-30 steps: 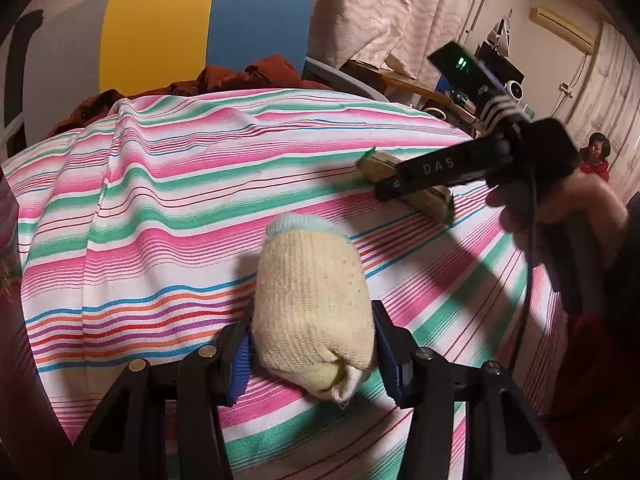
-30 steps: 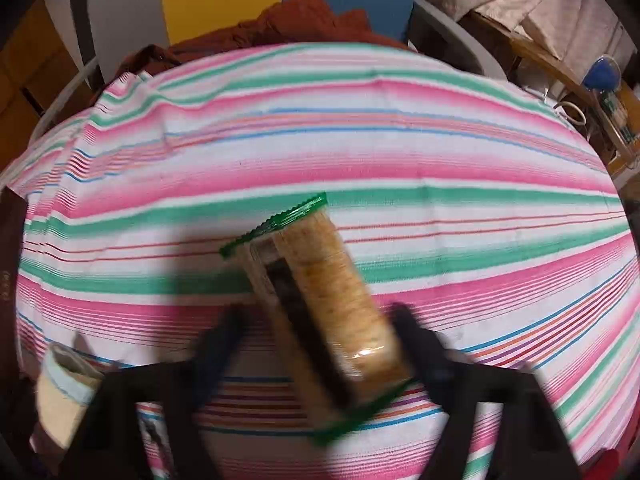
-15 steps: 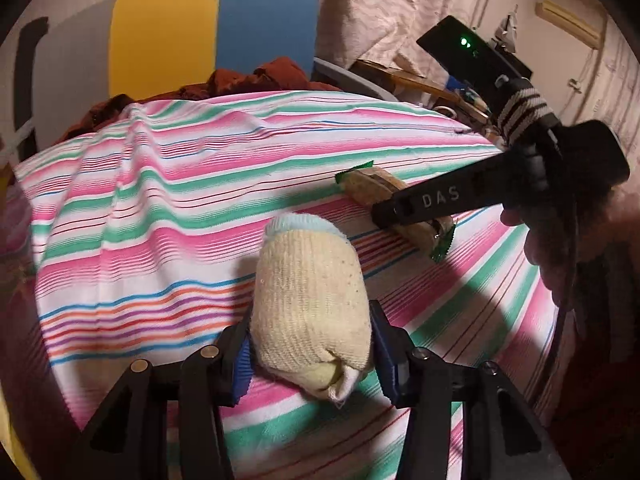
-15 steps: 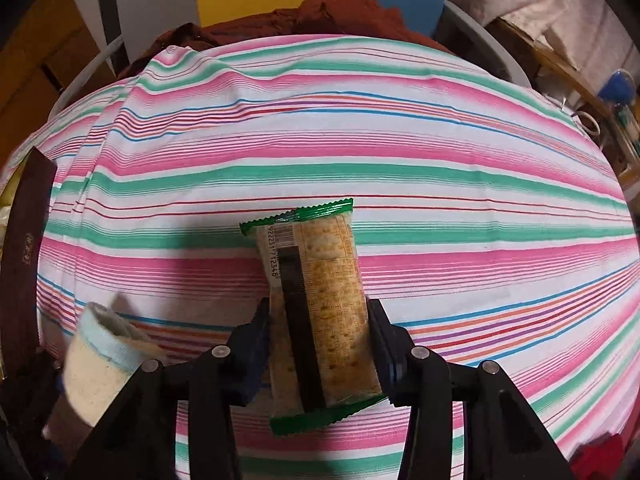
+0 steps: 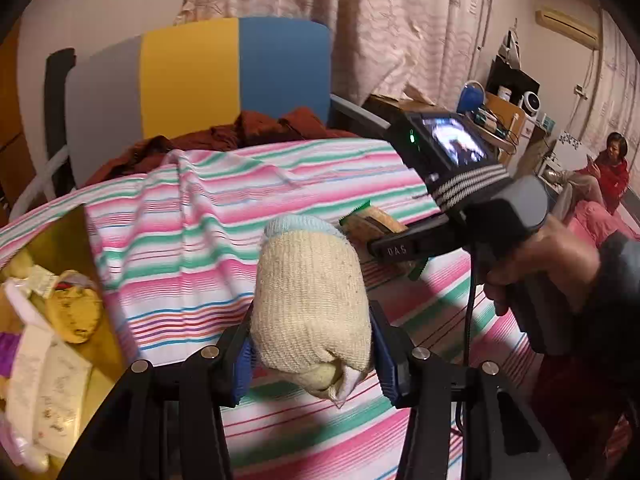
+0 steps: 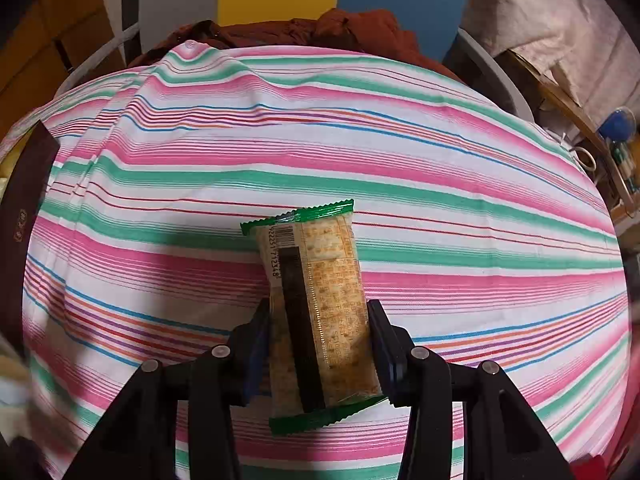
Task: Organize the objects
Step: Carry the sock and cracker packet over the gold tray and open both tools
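Observation:
My left gripper is shut on a rolled cream sock with a pale blue cuff, held above the striped cloth. My right gripper is shut on a cracker packet with green crimped ends, lifted over the striped cloth. In the left wrist view the right gripper shows to the right of the sock, held by a hand, with the cracker packet between its fingers.
A yellow-lined box with wrapped snacks and a round yellow item sits at the left. A dark box edge shows left in the right wrist view. A rust-red garment lies at the far edge. A person sits far right.
The left gripper with the sock has swung left, bringing the box of snacks into view. The right gripper has lifted and straightened with the cracker packet, coming closer to the left one.

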`<action>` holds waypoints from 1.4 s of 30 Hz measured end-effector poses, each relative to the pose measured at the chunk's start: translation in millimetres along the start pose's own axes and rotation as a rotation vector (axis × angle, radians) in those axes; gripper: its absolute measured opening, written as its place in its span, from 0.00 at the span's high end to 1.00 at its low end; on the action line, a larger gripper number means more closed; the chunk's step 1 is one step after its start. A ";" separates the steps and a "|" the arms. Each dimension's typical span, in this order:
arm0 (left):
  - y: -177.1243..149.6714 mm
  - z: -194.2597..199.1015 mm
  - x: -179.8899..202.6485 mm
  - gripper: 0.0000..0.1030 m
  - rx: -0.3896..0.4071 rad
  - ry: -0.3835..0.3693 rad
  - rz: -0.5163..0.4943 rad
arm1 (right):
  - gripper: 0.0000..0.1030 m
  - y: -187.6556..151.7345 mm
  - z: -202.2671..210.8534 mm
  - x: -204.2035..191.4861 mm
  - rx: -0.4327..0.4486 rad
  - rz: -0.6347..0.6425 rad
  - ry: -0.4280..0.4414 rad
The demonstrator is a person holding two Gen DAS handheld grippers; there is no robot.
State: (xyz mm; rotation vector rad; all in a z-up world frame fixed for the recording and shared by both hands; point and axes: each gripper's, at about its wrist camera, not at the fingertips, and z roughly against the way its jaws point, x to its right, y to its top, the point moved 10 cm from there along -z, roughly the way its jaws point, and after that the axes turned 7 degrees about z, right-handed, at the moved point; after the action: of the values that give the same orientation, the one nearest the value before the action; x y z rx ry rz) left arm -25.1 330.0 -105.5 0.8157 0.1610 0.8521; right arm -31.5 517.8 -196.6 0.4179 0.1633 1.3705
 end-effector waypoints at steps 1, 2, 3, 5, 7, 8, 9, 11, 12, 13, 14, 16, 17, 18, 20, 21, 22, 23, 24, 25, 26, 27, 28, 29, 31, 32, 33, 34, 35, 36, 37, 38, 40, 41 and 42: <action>1.2 5.9 -3.7 0.51 0.009 0.009 0.005 | 0.55 1.1 0.7 -2.6 0.005 0.008 0.008; 2.5 9.4 -6.8 0.51 0.014 0.015 0.011 | 0.55 0.7 -0.4 -2.5 0.008 0.015 0.013; 3.3 14.7 -10.9 0.51 0.020 0.024 0.017 | 0.55 2.9 -1.0 -3.0 0.011 0.027 0.017; 4.8 23.1 -21.1 0.51 0.030 0.049 0.026 | 0.55 2.5 -0.8 -11.3 0.017 0.051 0.019; 5.2 32.1 -34.5 0.51 0.040 0.070 0.052 | 0.55 3.4 -2.3 -15.1 0.019 0.060 0.019; 5.0 37.0 -38.9 0.51 0.043 0.080 0.062 | 0.55 1.9 -0.2 -15.2 0.021 0.062 0.018; 5.7 40.2 -46.1 0.51 0.048 0.096 0.072 | 0.55 3.3 -2.2 -16.0 0.021 0.061 0.018; 6.2 46.2 -58.7 0.51 0.057 0.112 0.094 | 0.55 7.3 -7.5 -16.4 0.020 0.059 0.016; 5.9 50.4 -66.1 0.51 0.061 0.123 0.105 | 0.55 7.2 -7.5 -17.6 0.019 0.057 0.015; 5.4 52.8 -71.1 0.51 0.064 0.129 0.113 | 0.55 8.3 -9.9 -16.4 0.017 0.053 0.015; 4.4 56.7 -76.3 0.51 0.068 0.135 0.123 | 0.55 7.3 -8.4 -17.3 0.014 0.046 0.017; 3.0 62.7 -89.1 0.51 0.071 0.142 0.147 | 0.55 7.3 -8.7 -17.5 0.009 0.035 0.025; 2.0 66.0 -97.2 0.51 0.074 0.147 0.163 | 0.55 6.7 -8.7 -18.3 0.006 0.031 0.022; 1.0 67.9 -103.8 0.51 0.076 0.153 0.175 | 0.55 5.9 -8.0 -19.1 0.005 0.030 0.019; -2.1 71.7 -117.5 0.51 0.078 0.164 0.206 | 0.55 5.4 -7.8 -20.8 0.002 0.029 0.008; -4.3 74.6 -123.8 0.51 0.079 0.168 0.219 | 0.55 4.9 -7.5 -22.3 -0.001 0.030 0.008; -6.8 77.9 -129.8 0.51 0.081 0.176 0.232 | 0.55 5.2 -7.9 -23.0 -0.003 0.030 0.008; -8.2 81.4 -136.6 0.51 0.084 0.184 0.246 | 0.55 4.4 -6.9 -24.7 -0.008 0.028 0.007; -9.5 85.4 -142.6 0.51 0.088 0.186 0.259 | 0.55 3.6 -5.6 -26.2 -0.012 0.023 0.007; -10.1 89.3 -148.2 0.51 0.092 0.189 0.269 | 0.55 3.3 -4.8 -27.7 -0.016 0.016 0.013; -11.4 92.8 -153.9 0.51 0.096 0.196 0.277 | 0.55 3.1 -3.7 -31.0 -0.018 0.010 0.028; -13.0 97.1 -160.8 0.51 0.100 0.205 0.288 | 0.55 3.0 -2.7 -34.3 -0.019 0.008 0.040; -14.7 102.0 -168.2 0.51 0.105 0.209 0.302 | 0.55 2.8 -1.0 -40.1 -0.022 0.010 0.055; -16.4 104.6 -173.0 0.51 0.109 0.214 0.311 | 0.55 1.8 0.4 -45.7 -0.024 0.014 0.064; -20.6 113.1 -188.2 0.51 0.117 0.237 0.334 | 0.55 2.7 5.1 -57.3 -0.016 0.030 0.078; -22.9 117.3 -196.2 0.51 0.121 0.250 0.347 | 0.55 3.9 8.8 -64.2 -0.005 0.036 0.090; -25.1 121.3 -202.8 0.51 0.124 0.260 0.358 | 0.55 5.6 14.2 -72.3 0.009 0.040 0.107; -27.8 126.3 -210.8 0.51 0.129 0.273 0.371 | 0.55 7.7 20.7 -81.1 0.025 0.042 0.128; -30.2 131.0 -219.2 0.51 0.134 0.289 0.384 | 0.55 9.8 26.8 -88.6 0.041 0.045 0.146; -32.2 134.2 -225.6 0.51 0.138 0.303 0.391 | 0.55 11.6 32.8 -95.6 0.056 0.048 0.162; -34.6 137.9 -233.2 0.51 0.142 0.317 0.404 | 0.55 14.8 37.3 -101.9 0.069 0.052 0.178; -37.2 140.8 -240.7 0.51 0.145 0.328 0.420 | 0.55 18.0 45.0 -112.2 0.089 0.058 0.199; -40.9 144.6 -252.6 0.51 0.147 0.340 0.448 | 0.55 20.7 59.4 -130.5 0.120 0.068 0.240; -42.8 146.7 -258.1 0.51 0.149 0.348 0.460 | 0.55 21.4 70.6 -145.5 0.141 0.080 0.269; -44.9 149.0 -262.5 0.51 0.152 0.356 0.468 | 0.55 21.5 79.9 -158.1 0.157 0.090 0.287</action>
State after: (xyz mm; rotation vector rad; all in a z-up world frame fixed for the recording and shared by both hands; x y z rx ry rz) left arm -108.2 37.4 -81.5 0.8518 0.3605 1.4403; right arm -54.8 351.8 -135.4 0.3608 0.4961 1.5077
